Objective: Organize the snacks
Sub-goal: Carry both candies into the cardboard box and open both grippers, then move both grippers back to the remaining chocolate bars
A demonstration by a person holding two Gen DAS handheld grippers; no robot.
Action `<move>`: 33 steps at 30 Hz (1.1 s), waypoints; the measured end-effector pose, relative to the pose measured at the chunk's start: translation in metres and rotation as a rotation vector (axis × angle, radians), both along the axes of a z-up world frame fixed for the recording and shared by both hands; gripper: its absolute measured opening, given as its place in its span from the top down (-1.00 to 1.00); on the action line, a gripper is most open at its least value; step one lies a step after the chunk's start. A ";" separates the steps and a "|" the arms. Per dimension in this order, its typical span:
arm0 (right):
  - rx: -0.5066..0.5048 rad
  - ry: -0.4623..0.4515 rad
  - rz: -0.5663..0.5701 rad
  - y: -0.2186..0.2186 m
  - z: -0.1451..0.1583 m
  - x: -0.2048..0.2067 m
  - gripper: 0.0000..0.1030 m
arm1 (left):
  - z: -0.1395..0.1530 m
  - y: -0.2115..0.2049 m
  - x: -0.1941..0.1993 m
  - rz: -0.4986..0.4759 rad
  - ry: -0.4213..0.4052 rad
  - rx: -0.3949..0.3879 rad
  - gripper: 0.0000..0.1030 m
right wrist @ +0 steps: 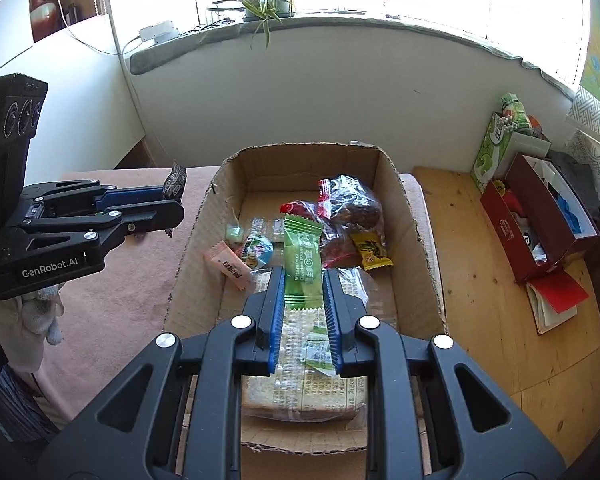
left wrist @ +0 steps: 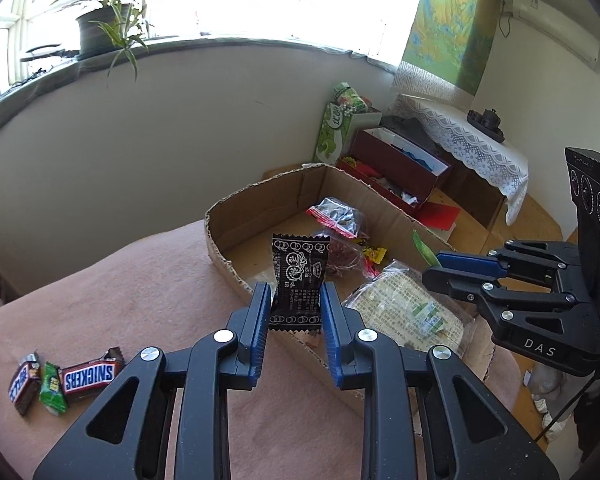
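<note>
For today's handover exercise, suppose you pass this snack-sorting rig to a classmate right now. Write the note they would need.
Left gripper: shut on the black candy wrapper, held at the near edge of the cardboard box.
Right gripper: shut on the green plum candy, held above the box's contents.
Done: several snacks lie in the box, among them the cracker pack, the clear bag of dark snacks and the yellow candy.
Left: drop both held candies in, then fetch the Snickers bar, the small green candy and the brown bar from the pink cloth.
</note>
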State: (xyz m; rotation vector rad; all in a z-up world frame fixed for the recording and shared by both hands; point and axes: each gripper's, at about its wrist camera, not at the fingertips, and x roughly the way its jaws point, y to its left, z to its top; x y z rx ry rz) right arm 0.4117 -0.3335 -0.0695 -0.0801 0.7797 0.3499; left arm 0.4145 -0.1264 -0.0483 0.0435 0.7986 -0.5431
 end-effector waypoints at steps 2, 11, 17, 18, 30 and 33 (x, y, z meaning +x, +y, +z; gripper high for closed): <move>0.007 0.004 -0.007 -0.005 -0.002 0.004 0.62 | -0.002 -0.008 0.001 -0.009 0.002 0.008 0.54; 0.012 0.004 -0.016 -0.014 -0.006 0.010 0.61 | -0.002 -0.021 0.000 -0.017 -0.009 0.036 0.54; 0.013 -0.003 -0.016 -0.013 -0.005 0.009 0.61 | 0.001 -0.022 -0.001 -0.016 -0.014 0.043 0.53; 0.014 -0.004 -0.016 -0.013 -0.004 0.008 0.61 | 0.002 -0.022 -0.001 -0.016 -0.016 0.045 0.49; -0.027 -0.057 -0.054 -0.007 0.007 -0.002 -0.49 | 0.010 -0.009 -0.006 0.006 -0.038 0.043 0.24; -0.049 -0.070 -0.074 -0.004 0.012 -0.005 -0.57 | 0.012 -0.003 -0.008 0.016 -0.043 0.042 0.15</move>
